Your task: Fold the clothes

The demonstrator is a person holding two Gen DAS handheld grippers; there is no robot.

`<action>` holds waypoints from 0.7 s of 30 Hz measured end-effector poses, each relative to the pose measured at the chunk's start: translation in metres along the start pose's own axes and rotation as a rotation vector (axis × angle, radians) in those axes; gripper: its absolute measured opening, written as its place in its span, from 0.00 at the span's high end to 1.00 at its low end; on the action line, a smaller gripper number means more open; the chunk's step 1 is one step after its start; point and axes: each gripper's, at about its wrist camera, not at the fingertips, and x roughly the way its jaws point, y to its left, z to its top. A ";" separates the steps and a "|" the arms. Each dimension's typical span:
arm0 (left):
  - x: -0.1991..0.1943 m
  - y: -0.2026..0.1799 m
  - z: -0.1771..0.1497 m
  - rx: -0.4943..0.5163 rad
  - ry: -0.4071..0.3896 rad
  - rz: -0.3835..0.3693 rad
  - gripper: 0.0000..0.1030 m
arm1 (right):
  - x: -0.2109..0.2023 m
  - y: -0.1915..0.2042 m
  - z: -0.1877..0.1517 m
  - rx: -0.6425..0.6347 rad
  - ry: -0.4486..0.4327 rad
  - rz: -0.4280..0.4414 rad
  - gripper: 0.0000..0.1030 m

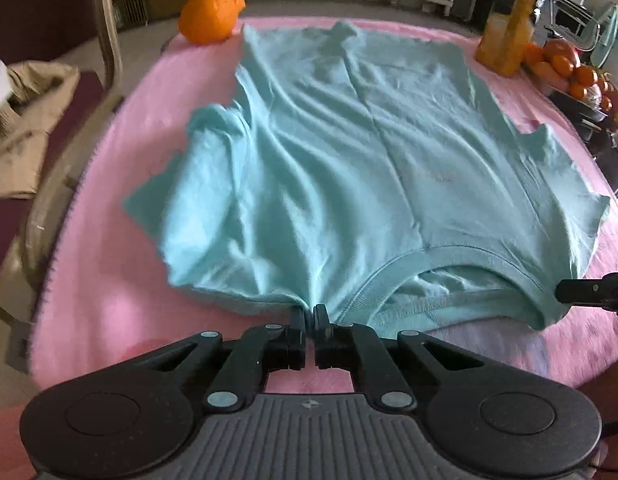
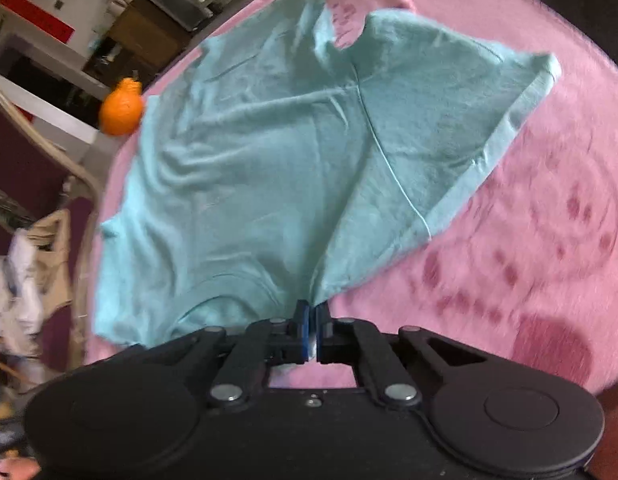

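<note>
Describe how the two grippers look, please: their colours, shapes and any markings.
Both are black, with two round side discs and silver rivets on angled link arms. The left gripper has a grey ribbed base with a small compass-like mark. The right gripper has a blue pad on one finger.

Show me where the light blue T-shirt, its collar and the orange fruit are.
light blue T-shirt [image 1: 349, 152]: left wrist view, middle of body.
collar [image 1: 461, 254]: left wrist view, ribbed neckband.
orange fruit [image 2: 121, 110]: right wrist view, fruit's middle.

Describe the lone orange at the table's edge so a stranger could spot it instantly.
Start at the pink tablecloth, where the light blue T-shirt lies spread. Beyond the shirt's far left corner, at the table's edge, sits the big orange. It sits alone, unlike the smaller oranges piled at the right.
</note>
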 end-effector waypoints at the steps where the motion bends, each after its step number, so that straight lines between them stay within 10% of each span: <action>1: -0.005 0.003 -0.001 -0.001 -0.005 0.003 0.97 | -0.003 -0.002 -0.003 0.007 -0.002 0.002 0.97; 7: -0.011 0.026 -0.003 -0.090 0.033 -0.050 0.92 | -0.013 -0.003 -0.003 -0.020 0.035 -0.040 0.80; 15: -0.052 0.094 0.051 -0.297 -0.129 -0.010 0.76 | -0.088 0.082 0.045 -0.258 -0.208 0.145 0.63; 21: -0.002 0.143 0.086 -0.471 -0.061 0.025 0.79 | -0.072 0.122 0.087 -0.406 -0.359 0.227 0.62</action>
